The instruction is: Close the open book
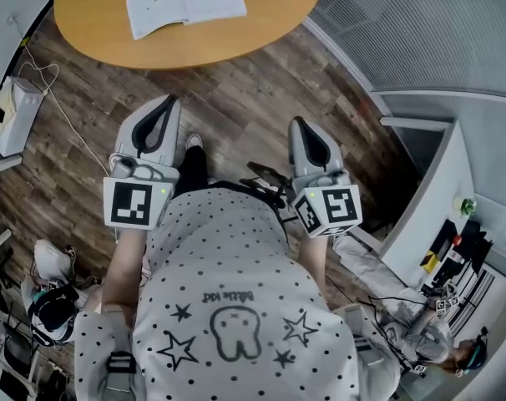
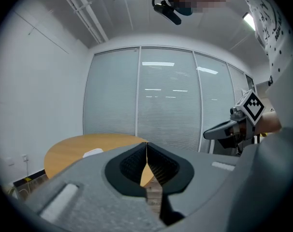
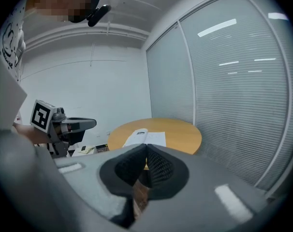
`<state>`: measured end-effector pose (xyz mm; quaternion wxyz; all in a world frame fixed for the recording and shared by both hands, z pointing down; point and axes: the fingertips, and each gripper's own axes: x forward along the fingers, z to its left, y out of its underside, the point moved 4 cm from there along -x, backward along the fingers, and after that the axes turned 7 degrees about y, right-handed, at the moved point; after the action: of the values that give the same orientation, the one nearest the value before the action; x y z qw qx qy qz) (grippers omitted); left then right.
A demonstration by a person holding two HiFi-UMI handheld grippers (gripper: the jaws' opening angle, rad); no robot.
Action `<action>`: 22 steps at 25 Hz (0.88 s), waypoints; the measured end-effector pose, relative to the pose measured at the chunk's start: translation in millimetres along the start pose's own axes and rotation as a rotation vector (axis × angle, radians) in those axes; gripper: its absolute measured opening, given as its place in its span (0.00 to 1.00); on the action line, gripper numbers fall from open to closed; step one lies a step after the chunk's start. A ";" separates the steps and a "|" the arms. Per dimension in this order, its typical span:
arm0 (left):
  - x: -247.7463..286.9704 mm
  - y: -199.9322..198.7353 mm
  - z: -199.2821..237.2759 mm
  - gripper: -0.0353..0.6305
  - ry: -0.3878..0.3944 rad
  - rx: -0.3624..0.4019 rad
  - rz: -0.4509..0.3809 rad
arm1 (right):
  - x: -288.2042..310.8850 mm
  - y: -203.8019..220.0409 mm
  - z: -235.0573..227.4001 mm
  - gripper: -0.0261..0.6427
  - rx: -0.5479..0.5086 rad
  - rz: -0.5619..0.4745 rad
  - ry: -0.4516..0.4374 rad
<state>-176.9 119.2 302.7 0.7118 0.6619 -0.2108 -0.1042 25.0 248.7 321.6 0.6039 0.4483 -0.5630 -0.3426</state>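
The book (image 1: 184,0) lies open, pages up, on the round wooden surface (image 1: 261,23), towards its near edge at the top of the head view. Nothing touches it. In the right gripper view it shows as a white spread just above the gripper's tips, on the near half of the surface.

Both grippers are well apart from the book, over the wood floor (image 1: 236,98) and close to the person's body, pointing toward the surface. The left gripper (image 1: 168,100) is clenched, its tips meeting with nothing between them; only a thin slit lower down lets the surface's orange show through. The right gripper (image 1: 298,122) is likewise clenched on nothing, its ribbed pads pressed together at the tips. Each carries a cube with square markers at its back end, just in front of the person's dotted shirt (image 1: 228,307). A shoe (image 1: 193,143) shows on the floor between the two grippers.

Left of the surface a white box (image 1: 15,111) stands at the floor's edge with a pale cable (image 1: 65,124) trailing from it across the boards. Beyond the surface, the gripper views show a glass wall (image 2: 166,100) with closed blinds
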 end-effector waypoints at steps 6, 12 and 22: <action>13.7 0.7 39.9 0.07 -0.031 0.001 0.008 | 44.5 -18.9 0.5 0.04 -0.010 -0.023 -0.005; 18.0 2.8 64.6 0.07 -0.014 0.001 0.001 | 59.1 -26.2 6.6 0.04 0.009 -0.041 0.034; 7.6 5.7 77.5 0.07 0.010 -0.017 -0.019 | 65.9 -35.1 29.8 0.04 -0.008 -0.053 0.041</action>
<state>-204.8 46.9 312.2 0.7175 0.6582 -0.2002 -0.1096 7.4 170.8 312.6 0.6077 0.4675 -0.5372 -0.3515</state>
